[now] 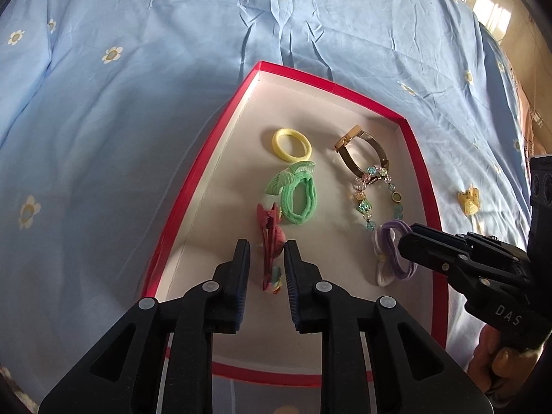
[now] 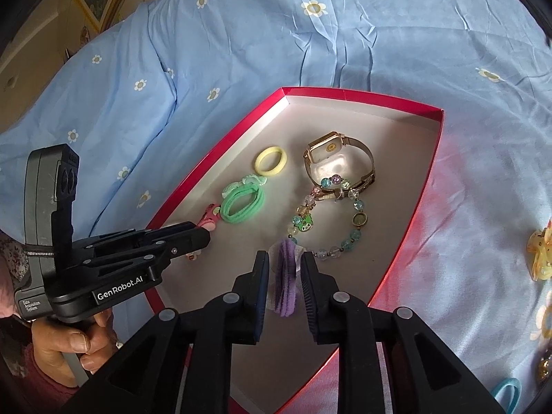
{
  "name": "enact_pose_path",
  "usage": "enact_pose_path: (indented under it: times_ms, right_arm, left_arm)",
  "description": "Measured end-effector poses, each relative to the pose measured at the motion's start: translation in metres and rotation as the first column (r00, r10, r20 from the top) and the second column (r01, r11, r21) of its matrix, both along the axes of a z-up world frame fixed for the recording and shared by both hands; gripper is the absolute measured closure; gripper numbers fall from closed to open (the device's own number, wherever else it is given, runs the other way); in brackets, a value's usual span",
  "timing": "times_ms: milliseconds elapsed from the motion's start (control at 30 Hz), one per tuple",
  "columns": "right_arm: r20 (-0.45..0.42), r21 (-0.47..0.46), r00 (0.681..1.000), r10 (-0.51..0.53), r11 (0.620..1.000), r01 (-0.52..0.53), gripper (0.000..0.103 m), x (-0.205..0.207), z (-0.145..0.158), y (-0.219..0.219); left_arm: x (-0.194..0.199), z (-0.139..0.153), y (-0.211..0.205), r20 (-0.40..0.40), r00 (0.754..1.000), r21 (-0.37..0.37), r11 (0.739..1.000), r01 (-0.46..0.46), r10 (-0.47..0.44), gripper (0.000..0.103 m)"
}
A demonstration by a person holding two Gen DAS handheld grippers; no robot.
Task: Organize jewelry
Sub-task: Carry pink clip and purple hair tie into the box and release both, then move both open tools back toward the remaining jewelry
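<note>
Both handheld grippers are matte black plastic with silver rivet heads and ribbed blue pads (image 1: 243,276); the left gripper (image 2: 203,238) reads "GenRobot.AI", the right gripper (image 1: 405,241) "DAS", above a floral sleeve (image 2: 8,258).

Box (image 2: 427,158): red glossy card, matt pale inside. In it a shiny metal watch (image 2: 339,162), glassy bead bracelet (image 2: 327,224), soft cloth hair ties (image 2: 243,203). Under box: wrinkled matt cotton sheet (image 2: 241,34).

free: my way in is the far half of the red box (image 2: 348,95) floor | blocked: near half crowded, yellow hair tie (image 2: 270,161), watch (image 2: 336,158), bead bracelet (image 2: 327,220)
</note>
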State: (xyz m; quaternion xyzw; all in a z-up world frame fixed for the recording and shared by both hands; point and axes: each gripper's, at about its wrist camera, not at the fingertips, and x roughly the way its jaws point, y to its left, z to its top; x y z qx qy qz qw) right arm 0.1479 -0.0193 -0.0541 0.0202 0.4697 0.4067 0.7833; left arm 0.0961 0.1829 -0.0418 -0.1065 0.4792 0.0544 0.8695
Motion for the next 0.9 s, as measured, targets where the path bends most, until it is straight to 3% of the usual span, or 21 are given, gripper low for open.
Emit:
enact_pose_path:
  times_ms: [267, 900]
  right_arm:
    - [0.017, 0.03, 0.999, -0.034, 0.999, 0.034, 0.067, -0.006, 0.015, -0.021]
    - [0.031, 0.049, 0.977, -0.211, 0.977, 0.209, 0.065, -0.01, 0.028, -0.116]
  left_arm:
    - [-0.009, 0.012, -0.008, 0.031, 1.0, -0.014, 1.0, 0.0, 0.001, 0.075]
    - [-0.014, 0.037, -0.063, 0.082, 0.991, -0.03, 0.994, 0.11, -0.107, 0.068]
